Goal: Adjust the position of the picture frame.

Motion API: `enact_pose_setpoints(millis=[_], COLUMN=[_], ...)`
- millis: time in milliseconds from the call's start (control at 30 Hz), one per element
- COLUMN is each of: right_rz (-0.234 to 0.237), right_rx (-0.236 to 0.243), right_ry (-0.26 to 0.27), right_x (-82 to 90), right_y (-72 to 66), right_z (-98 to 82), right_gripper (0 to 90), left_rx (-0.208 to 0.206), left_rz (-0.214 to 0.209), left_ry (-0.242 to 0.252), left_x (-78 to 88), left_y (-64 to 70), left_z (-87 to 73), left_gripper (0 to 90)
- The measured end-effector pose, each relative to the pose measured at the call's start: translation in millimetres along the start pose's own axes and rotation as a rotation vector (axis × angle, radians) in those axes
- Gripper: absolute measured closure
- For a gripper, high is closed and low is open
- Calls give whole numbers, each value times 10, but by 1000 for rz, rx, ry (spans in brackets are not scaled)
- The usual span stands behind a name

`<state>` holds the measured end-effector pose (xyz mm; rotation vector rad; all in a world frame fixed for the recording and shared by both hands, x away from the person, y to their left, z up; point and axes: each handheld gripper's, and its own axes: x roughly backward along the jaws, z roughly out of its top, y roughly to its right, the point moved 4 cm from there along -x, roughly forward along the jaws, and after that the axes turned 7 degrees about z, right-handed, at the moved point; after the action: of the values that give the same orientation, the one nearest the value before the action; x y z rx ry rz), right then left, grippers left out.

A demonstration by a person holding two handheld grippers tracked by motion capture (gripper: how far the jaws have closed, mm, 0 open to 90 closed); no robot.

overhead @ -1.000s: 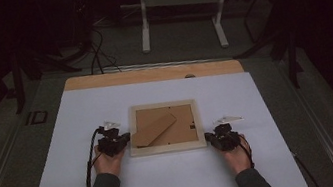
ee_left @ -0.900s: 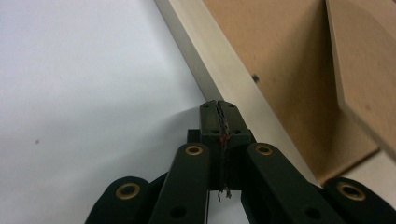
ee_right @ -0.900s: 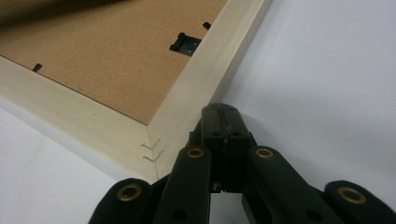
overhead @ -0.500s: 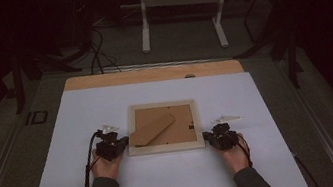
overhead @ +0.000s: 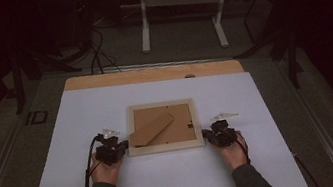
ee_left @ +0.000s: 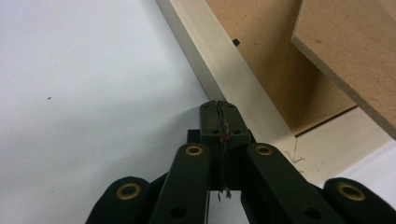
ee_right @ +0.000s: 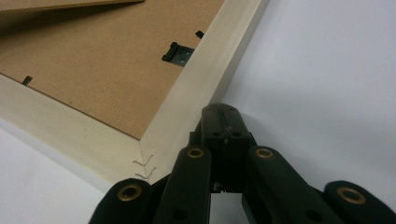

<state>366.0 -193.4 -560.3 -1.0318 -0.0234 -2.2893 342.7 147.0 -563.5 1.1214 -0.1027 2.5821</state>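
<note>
A pale wooden picture frame (overhead: pixel 165 147) lies face down in the middle of the white sheet, its brown backing board (overhead: pixel 179 124) up and a cardboard stand flap (overhead: pixel 152 128) lying across it. My left gripper (overhead: pixel 122 147) is shut, its tips against the frame's left rail near the near corner. In the left gripper view the jaws (ee_left: pixel 218 109) meet with nothing between them beside the rail (ee_left: pixel 219 60). My right gripper (overhead: pixel 208 135) is also shut and empty. Its tips (ee_right: pixel 224 114) touch the outer side of the right rail (ee_right: pixel 205 74), near a black turn clip (ee_right: pixel 177 52).
The white sheet (overhead: pixel 82 117) covers most of the table, leaving a wooden strip (overhead: pixel 151 74) bare at the far edge. Beyond the table, cables and the legs of a white stand (overhead: pixel 180 15) sit on the dark floor.
My left gripper has slid a little along the frame's left side toward the near corner. The right gripper and the frame have stayed put.
</note>
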Motion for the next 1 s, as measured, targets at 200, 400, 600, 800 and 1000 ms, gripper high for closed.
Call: enact_pose_setpoints(millis=[200,400,600,800,1000], right_rz=[17,-12,-10,-3,8], right_rx=[25,39,13,26,37], right_ry=[12,23,65,74,74], right_x=[6,62,201,235,226], right_y=[19,63,151,141,134], right_z=[-14,-16,-3,20,6], right_gripper=[900,872,840,810,779], left_rx=[6,24,53,108,120], left_rz=[-28,-44,-57,-110,-117], left_ry=[7,17,31,57,73], left_x=[-6,11,4,60,135], left_y=[-35,-81,-124,-192,-236], left_z=[-4,6,19,81,151], left_gripper=[900,808,759,713,649])
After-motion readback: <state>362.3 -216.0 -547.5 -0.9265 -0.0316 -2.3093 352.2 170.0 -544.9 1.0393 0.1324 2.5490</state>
